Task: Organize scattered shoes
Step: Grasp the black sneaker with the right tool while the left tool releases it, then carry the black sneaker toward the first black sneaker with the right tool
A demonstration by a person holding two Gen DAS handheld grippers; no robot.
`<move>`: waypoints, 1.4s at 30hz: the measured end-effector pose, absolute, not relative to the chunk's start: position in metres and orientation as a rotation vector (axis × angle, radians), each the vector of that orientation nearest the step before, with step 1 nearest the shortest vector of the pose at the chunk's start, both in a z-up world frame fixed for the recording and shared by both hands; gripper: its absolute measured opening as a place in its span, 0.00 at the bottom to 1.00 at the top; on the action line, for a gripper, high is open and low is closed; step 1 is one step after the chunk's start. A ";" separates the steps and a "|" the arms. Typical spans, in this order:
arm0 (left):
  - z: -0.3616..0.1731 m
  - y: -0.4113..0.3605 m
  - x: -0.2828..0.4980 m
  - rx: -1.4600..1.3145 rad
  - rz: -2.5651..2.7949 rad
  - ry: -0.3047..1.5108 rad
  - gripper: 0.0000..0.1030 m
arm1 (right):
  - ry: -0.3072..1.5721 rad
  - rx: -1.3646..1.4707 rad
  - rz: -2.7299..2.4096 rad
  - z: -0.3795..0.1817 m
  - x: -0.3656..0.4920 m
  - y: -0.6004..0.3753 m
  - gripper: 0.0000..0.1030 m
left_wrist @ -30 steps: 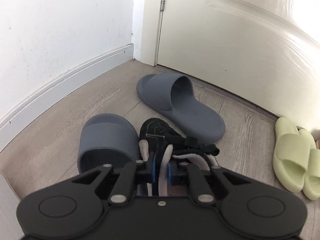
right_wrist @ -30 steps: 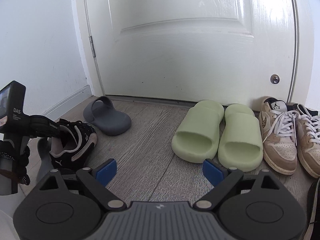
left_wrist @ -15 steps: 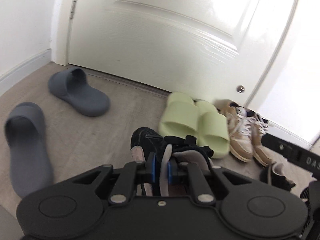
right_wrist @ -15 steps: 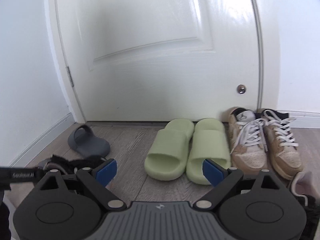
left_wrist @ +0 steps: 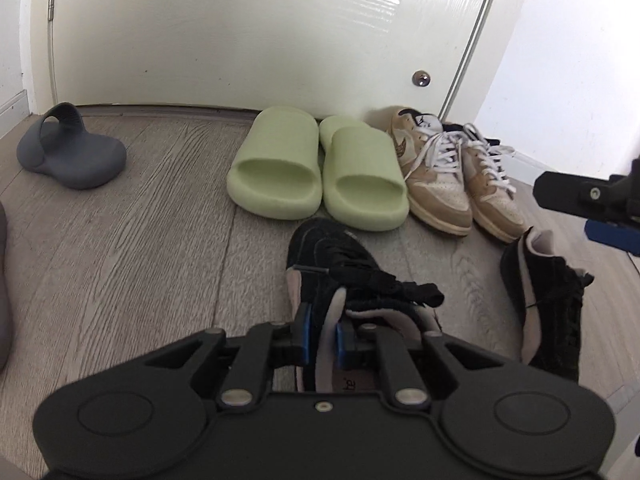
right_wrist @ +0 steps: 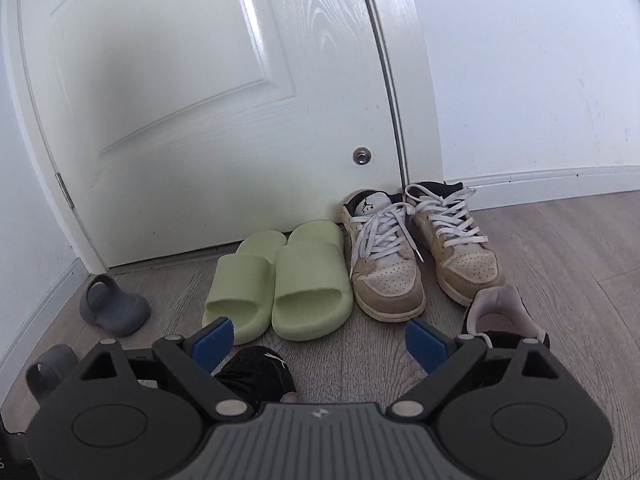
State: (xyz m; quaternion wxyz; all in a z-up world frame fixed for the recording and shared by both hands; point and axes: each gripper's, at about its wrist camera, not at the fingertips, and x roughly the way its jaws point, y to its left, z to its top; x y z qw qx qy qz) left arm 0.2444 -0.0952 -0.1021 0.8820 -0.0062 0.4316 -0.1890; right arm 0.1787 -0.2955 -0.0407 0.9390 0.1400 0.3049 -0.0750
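My left gripper (left_wrist: 322,334) is shut on the heel collar of a black sneaker (left_wrist: 336,264), whose toe points at the door in front of the green slides (left_wrist: 316,176). Its mate, a second black sneaker (left_wrist: 548,300), lies on the floor just to the right. In the right wrist view my right gripper (right_wrist: 320,342) is open over bare floor with nothing between its blue pads (right_wrist: 426,344). The held sneaker's toe (right_wrist: 256,372) shows under its left finger. The mate (right_wrist: 504,316) lies behind its right finger.
A pair of tan lace-up sneakers (left_wrist: 452,184) stands by the white door (left_wrist: 240,32), right of the green slides. One grey slide (left_wrist: 68,156) lies far left near the door, another at the left edge (right_wrist: 48,372). Skirting board (right_wrist: 560,184) runs along the right wall.
My left gripper has carried the black sneaker rightwards, away from the grey slides and over to the green slides and the other black sneaker. The right gripper has also swung right, still open.
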 end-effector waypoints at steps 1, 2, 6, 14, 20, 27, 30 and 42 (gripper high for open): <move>-0.105 -0.092 0.246 -0.016 -0.376 0.911 0.14 | 0.634 0.260 -0.144 -0.042 0.180 -0.291 0.90; -0.108 -0.088 0.250 -0.037 -0.371 0.933 0.18 | 0.644 0.238 -0.138 -0.043 0.181 -0.288 0.91; -0.108 -0.068 0.261 -0.103 -0.367 1.015 0.50 | 0.666 0.167 -0.117 -0.046 0.183 -0.279 0.90; -0.075 -0.029 0.256 -0.073 -0.480 1.050 0.60 | 0.790 0.142 0.004 -0.061 0.192 -0.265 0.90; -0.076 0.014 0.253 -0.127 -0.335 0.999 0.72 | 0.946 -0.041 0.211 -0.089 0.198 -0.218 0.90; -0.083 0.043 0.269 -0.317 -0.252 1.018 0.72 | 1.101 0.084 0.187 -0.118 0.205 -0.217 0.27; -0.081 0.049 0.271 -0.356 -0.254 1.008 0.72 | 1.104 0.185 0.139 -0.118 0.202 -0.224 0.23; -0.077 0.074 0.271 -0.451 -0.184 0.946 0.72 | 1.096 0.548 0.493 -0.104 0.194 -0.183 0.62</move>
